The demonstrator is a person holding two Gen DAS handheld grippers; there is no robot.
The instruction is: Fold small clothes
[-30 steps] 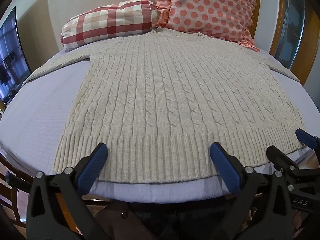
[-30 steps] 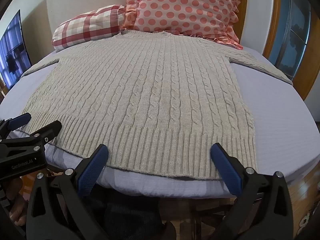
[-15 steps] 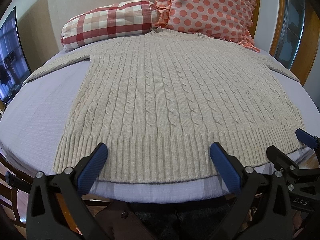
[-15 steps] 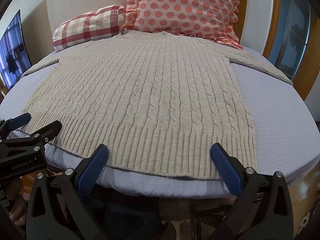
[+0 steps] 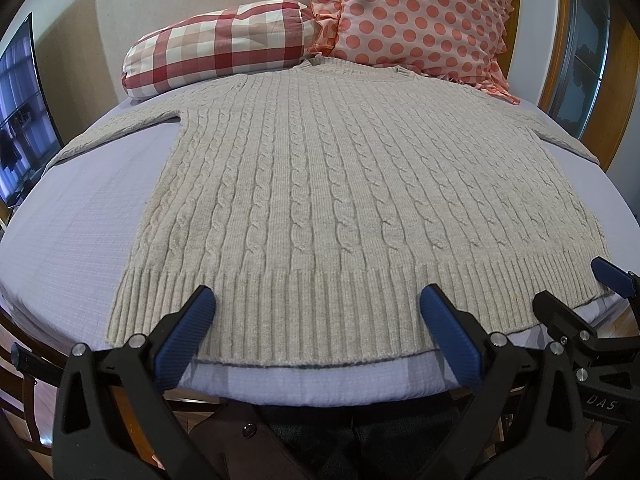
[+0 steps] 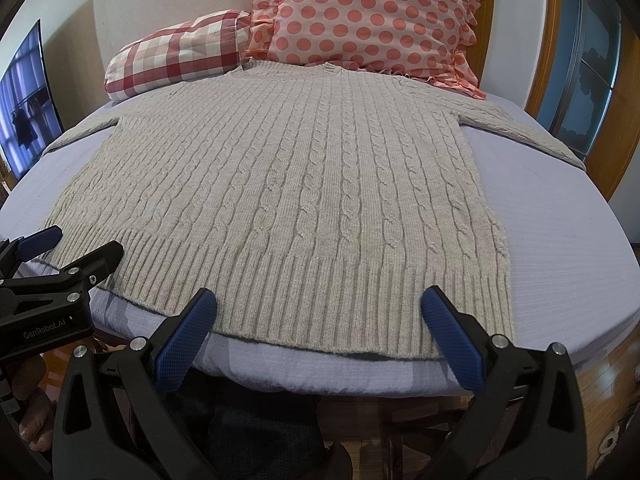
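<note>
Lilac textured bed sheet [image 5: 80, 240], one cream cable-knit sweater [image 5: 340, 200] flat on it, ribbed hem at 6 o'clock, two pillows at 12: dotted pillow [image 5: 420, 20], checked pillow [image 5: 220, 48]; left gripper [image 5: 316, 312] and right gripper [image 6: 318, 312] both spread wide, empty, over hem

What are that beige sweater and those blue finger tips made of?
The sweater looks like chunky wool or a wool-like yarn, matte: cable braids and a ribbed hem show. The blue pads on the right gripper look like rubber or soft plastic, with a fine grid texture; which one is unclear.
</note>
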